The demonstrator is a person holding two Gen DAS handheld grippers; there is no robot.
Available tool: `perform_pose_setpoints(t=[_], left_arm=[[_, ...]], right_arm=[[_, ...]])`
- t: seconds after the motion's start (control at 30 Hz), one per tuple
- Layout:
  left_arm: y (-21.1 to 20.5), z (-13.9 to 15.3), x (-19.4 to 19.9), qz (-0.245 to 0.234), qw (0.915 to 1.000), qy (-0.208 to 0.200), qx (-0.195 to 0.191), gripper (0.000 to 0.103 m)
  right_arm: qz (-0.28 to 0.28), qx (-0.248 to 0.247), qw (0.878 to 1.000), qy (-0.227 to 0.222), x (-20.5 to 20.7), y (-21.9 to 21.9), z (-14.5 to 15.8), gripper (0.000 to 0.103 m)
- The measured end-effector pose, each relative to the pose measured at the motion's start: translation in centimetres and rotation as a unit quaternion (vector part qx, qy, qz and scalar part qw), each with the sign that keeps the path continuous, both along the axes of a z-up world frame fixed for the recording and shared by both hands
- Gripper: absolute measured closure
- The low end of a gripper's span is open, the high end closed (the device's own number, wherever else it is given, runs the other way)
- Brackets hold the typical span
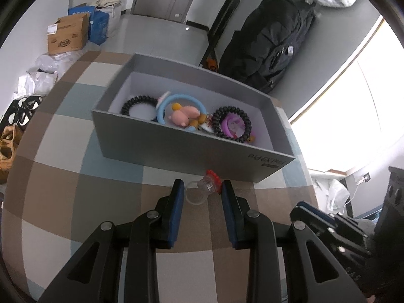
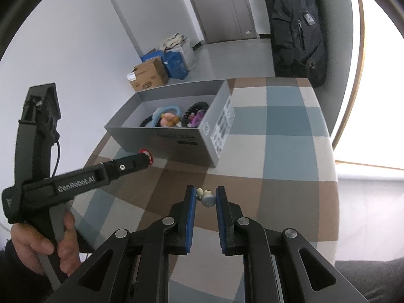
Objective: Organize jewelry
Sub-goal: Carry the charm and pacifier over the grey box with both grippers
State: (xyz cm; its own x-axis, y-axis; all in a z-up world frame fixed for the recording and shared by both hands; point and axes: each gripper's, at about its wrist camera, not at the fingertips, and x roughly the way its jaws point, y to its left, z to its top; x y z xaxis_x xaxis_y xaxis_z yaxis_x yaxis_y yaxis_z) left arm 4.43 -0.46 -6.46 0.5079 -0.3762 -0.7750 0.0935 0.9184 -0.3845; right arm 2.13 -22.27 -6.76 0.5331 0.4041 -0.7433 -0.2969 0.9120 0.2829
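Observation:
A grey box (image 1: 176, 146) stands on the checked tablecloth and holds two black bead bracelets (image 1: 137, 104), a blue ring (image 1: 178, 106) with a pink charm and a purple piece (image 1: 236, 126). A clear ring with a red top (image 1: 204, 188) lies on the cloth just before the box, between the fingers of my open left gripper (image 1: 200, 189). My right gripper (image 2: 205, 197) is open around a small pale bead charm (image 2: 205, 197) on the cloth. The box (image 2: 176, 139) and the left gripper (image 2: 131, 164) also show in the right wrist view.
A black backpack (image 1: 272, 43) leans against the wall behind the table. Cardboard and blue boxes (image 1: 68, 34) stand on the floor at the far left, with bags and shoes (image 1: 10, 141) beside the table. A bright window (image 1: 353, 106) is at the right.

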Motion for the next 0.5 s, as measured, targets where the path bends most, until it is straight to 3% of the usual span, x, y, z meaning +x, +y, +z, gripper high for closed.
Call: perform_pose_setpoints(t=[0.5], left_arm=[[2.9,3.5,-1.0,0.034,0.9974,-0.059,-0.026,0.079]], right_arm=[[0.037,0.015,0.999,-0.011,0.4,3.9,1.2,0.088]])
